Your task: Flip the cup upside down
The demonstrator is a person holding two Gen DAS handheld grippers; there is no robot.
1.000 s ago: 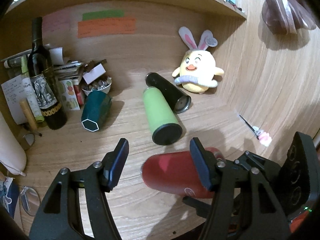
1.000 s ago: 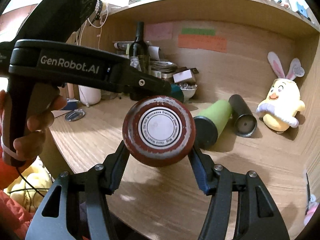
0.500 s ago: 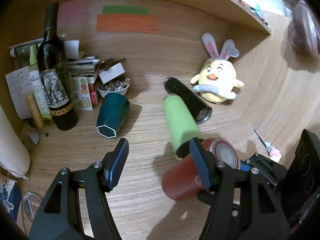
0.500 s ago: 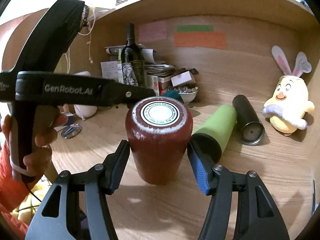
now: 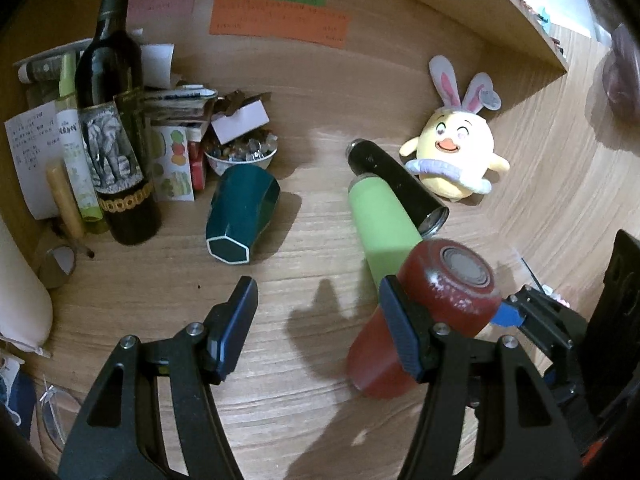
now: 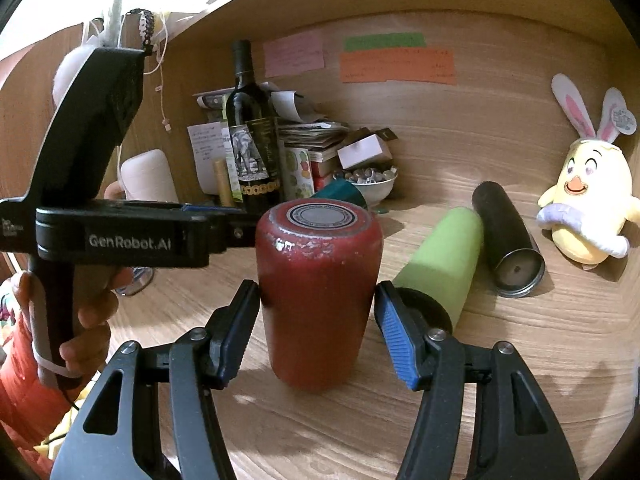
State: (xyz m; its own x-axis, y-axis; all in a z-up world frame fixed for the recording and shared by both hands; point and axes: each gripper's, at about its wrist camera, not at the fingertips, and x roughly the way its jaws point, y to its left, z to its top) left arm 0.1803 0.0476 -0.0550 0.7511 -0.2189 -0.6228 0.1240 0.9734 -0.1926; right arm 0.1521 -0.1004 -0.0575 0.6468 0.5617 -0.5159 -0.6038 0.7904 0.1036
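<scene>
Four cups and tumblers on the table [image 6: 520, 380], catalogued relative to the red cup:

- Red cup [image 6: 318, 300]: stands base-up, its mouth down on the table; the labelled base faces upward. It sits between the fingers of the right gripper [image 6: 316, 328].
- Right gripper: fingers flank the cup at mid-height, the left pad touching its wall, the right pad at or just off it; whether they grip or have let go I cannot tell.
- Left gripper [image 5: 316, 320]: fingers wide apart, holding nothing, just left of the red cup.
- Green tumbler [image 6: 440, 264]: lying on its side, just behind and right of the red cup.
- Black tumbler [image 6: 506, 236]: lying beside the green one, farther right.
- Teal cup [image 5: 242, 210]: on its side, behind and left.
- Step in hand, by judgement: flip looks complete, cup set down.
- Next move calls for spreading the right fingers fully and backing away without tipping the cup.
</scene>
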